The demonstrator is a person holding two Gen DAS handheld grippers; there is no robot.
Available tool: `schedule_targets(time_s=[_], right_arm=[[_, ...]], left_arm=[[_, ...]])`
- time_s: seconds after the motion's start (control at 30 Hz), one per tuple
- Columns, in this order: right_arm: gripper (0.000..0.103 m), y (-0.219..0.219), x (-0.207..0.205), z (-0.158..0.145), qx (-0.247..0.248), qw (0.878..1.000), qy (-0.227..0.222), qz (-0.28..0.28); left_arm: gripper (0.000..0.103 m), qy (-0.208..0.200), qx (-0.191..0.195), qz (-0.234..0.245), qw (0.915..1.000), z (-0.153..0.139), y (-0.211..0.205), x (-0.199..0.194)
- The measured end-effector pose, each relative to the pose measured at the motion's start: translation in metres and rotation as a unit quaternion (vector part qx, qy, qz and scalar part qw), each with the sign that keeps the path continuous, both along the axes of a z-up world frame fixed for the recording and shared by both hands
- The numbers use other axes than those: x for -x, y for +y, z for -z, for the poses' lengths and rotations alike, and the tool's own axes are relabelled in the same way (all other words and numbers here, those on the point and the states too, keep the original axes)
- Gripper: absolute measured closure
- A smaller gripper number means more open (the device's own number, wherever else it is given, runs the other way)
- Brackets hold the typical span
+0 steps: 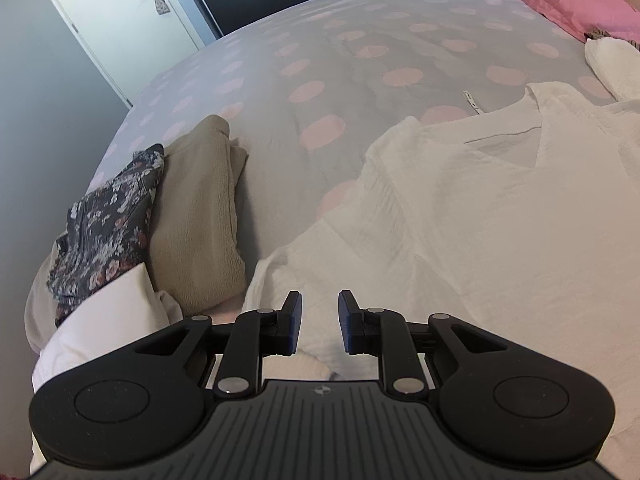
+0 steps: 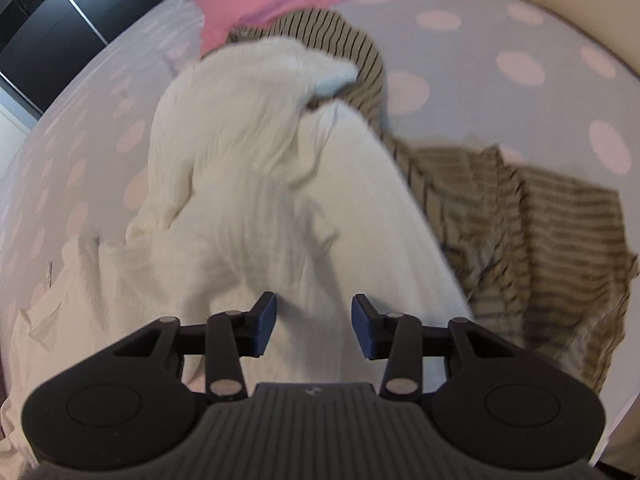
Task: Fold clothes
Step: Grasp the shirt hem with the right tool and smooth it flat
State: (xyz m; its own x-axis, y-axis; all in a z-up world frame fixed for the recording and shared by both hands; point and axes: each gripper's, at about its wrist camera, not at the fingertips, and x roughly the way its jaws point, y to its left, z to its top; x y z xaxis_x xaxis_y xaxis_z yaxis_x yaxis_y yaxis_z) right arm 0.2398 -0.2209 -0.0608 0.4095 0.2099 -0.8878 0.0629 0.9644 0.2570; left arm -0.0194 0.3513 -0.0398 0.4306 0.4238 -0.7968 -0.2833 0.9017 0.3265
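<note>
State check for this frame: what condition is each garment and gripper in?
White top: spread on bed, unfolded, sleeve bunched.
Striped garment: crumpled, partly under white top.
Beige garment: folded.
Floral garment: folded, beside beige one.
Left gripper: open, empty.
Right gripper: open, empty.

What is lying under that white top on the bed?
The white top overlaps a tan striped garment, which pokes out beside it, and the dotted bedspread. How far the stripes reach underneath is hidden.

I see soft, even, shadowless daylight in both fisheye views, edges bowed and corners vignetted, with motion blur smearing the white garment [image 2: 256, 168] at centre right-wrist frame.
</note>
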Motion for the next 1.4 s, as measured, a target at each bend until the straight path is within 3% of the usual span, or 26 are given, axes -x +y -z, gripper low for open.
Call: schedule_targets(time_s=[0.03, 0.07, 0.23, 0.47, 0.6, 0.77, 0.93, 1.13, 1.27, 1.4], right_arm=[[0.085, 0.005, 0.002, -0.001, 0.017, 1.000, -0.004, 0.001], [0.090, 0.011, 0.004, -0.008, 0.040, 0.999, -0.020, 0.001], [0.091, 0.013, 0.013, -0.058, 0.034, 0.993, -0.109, 0.015], [0.091, 0.014, -0.013, -0.116, 0.036, 0.988, -0.138, 0.064], [0.091, 0.053, -0.015, -0.151, 0.040, 0.984, -0.171, 0.027], [0.091, 0.136, -0.001, -0.178, 0.003, 0.984, -0.166, -0.061], [0.091, 0.225, 0.029, -0.167, -0.018, 0.974, -0.157, -0.162], [0.090, 0.298, 0.051, -0.121, -0.027, 0.962, -0.107, -0.249], [0.074, 0.323, 0.065, -0.095, -0.011, 0.950, -0.087, -0.299], [0.071, 0.320, 0.072, -0.080, -0.008, 0.944, -0.080, -0.321]], left_arm=[[0.085, -0.001, 0.000, -0.003, 1.0000, -0.001, -0.001, 0.001], [0.085, -0.001, 0.000, -0.007, 1.0000, -0.002, -0.002, 0.001], [0.085, -0.019, 0.005, -0.007, 0.9998, -0.012, -0.005, 0.005], [0.085, -0.008, 0.012, -0.007, 0.9999, -0.009, 0.001, 0.005], [0.085, 0.004, 0.015, -0.013, 0.9998, -0.005, 0.006, 0.003], [0.084, 0.010, 0.020, -0.021, 0.9995, -0.005, 0.014, 0.001], [0.079, 0.013, 0.019, -0.021, 0.9995, -0.004, 0.018, 0.000], [0.079, 0.020, 0.021, -0.012, 0.9995, -0.002, 0.019, -0.005], [0.079, 0.028, 0.015, -0.006, 0.9995, 0.003, 0.018, -0.007], [0.079, 0.038, 0.013, -0.006, 0.9992, 0.008, 0.017, -0.009]])
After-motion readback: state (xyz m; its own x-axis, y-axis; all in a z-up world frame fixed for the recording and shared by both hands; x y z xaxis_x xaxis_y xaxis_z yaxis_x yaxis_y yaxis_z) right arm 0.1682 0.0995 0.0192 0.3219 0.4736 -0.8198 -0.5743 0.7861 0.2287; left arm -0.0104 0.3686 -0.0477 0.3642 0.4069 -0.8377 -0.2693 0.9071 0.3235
